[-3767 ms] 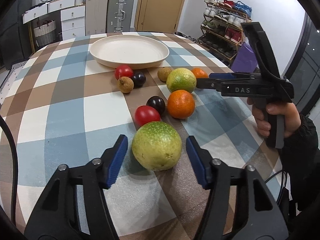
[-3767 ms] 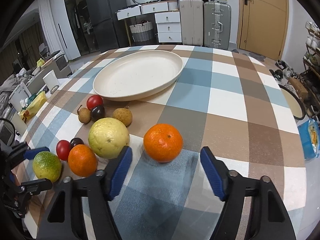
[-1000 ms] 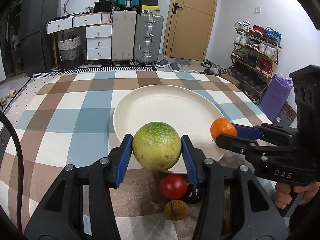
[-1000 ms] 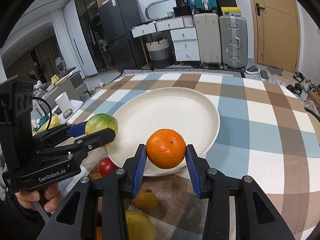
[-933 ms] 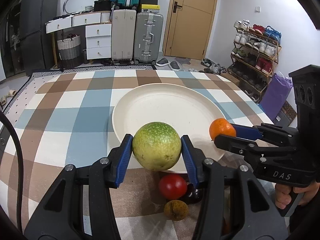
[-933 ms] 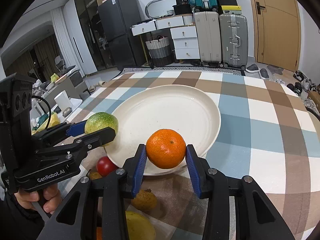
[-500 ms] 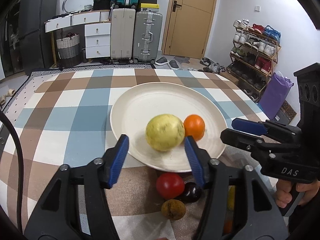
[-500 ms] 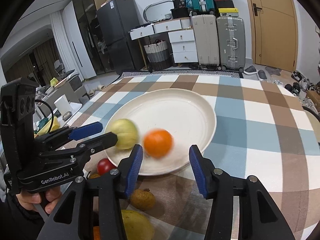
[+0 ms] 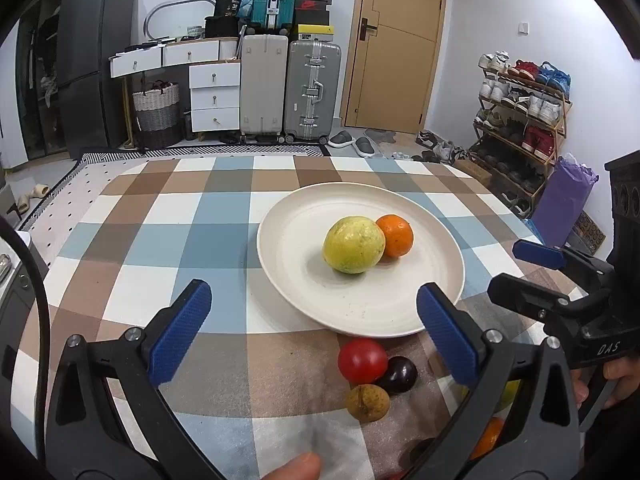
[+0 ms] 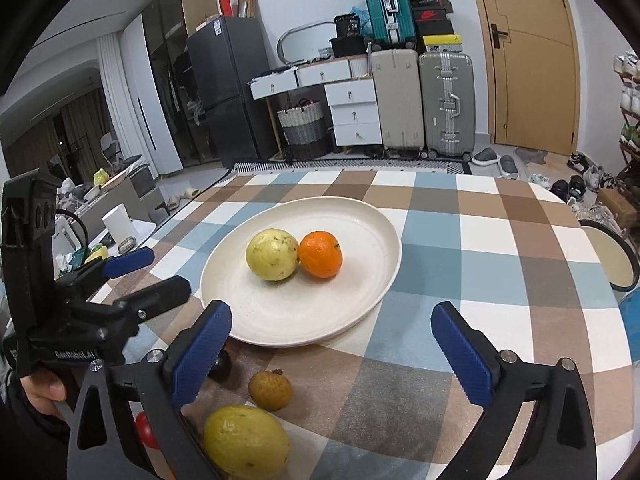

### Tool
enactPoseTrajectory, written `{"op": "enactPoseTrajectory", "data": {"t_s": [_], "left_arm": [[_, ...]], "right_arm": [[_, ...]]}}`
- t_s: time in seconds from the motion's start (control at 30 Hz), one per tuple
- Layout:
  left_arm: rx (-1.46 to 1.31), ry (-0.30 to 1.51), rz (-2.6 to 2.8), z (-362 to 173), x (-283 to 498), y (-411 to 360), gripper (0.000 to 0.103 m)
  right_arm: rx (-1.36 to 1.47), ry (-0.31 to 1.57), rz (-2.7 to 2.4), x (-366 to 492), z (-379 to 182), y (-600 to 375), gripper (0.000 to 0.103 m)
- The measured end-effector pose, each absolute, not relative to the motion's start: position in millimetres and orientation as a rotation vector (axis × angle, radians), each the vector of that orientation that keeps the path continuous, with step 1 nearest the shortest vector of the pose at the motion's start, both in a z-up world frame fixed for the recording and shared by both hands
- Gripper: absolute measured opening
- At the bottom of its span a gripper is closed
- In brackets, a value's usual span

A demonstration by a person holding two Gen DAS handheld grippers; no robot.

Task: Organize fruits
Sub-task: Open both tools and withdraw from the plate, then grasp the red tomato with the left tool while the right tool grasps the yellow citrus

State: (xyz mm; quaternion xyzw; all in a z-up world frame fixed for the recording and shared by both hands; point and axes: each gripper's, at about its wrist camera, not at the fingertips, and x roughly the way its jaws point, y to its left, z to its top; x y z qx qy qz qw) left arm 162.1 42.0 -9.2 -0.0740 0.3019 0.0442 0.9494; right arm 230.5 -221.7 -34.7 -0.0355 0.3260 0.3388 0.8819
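1. Risk, as a judgement: the round yellow-green citrus fruit (image 9: 354, 245) and the small orange mandarin (image 9: 394, 236) sit touching near the middle of the shallow cream plate (image 9: 304, 312), and a careless bump of the rim could set them rolling.
2. Loose fruit lies crowded on the checked desk (image 9: 168, 216) at the plate's 6 o'clock edge: a red tomato-like fruit (image 9: 362, 360), a dark plum (image 9: 399, 374) and a brown longan (image 9: 367, 403). A grab at one could nudge its neighbours away.
3. The left gripper (image 9: 316, 334) is spread wide, holding nothing, hovering over the plate's near rim.
4. The right gripper (image 10: 330, 342) is likewise spread wide and empty, with a large yellow lemon-shaped fruit (image 10: 246, 442) at its 7 o'clock.
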Motion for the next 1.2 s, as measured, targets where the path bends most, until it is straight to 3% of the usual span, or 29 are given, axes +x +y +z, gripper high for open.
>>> {"op": "enactPoseTrajectory", "data": {"t_s": [1.2], "left_arm": [[-0.131, 0.632, 0.058, -12.9, 84.4, 16.3, 0.103]], "right_arm": [[-0.14, 0.681, 0.725, 189.7, -34.9, -236.2, 0.103]]}}
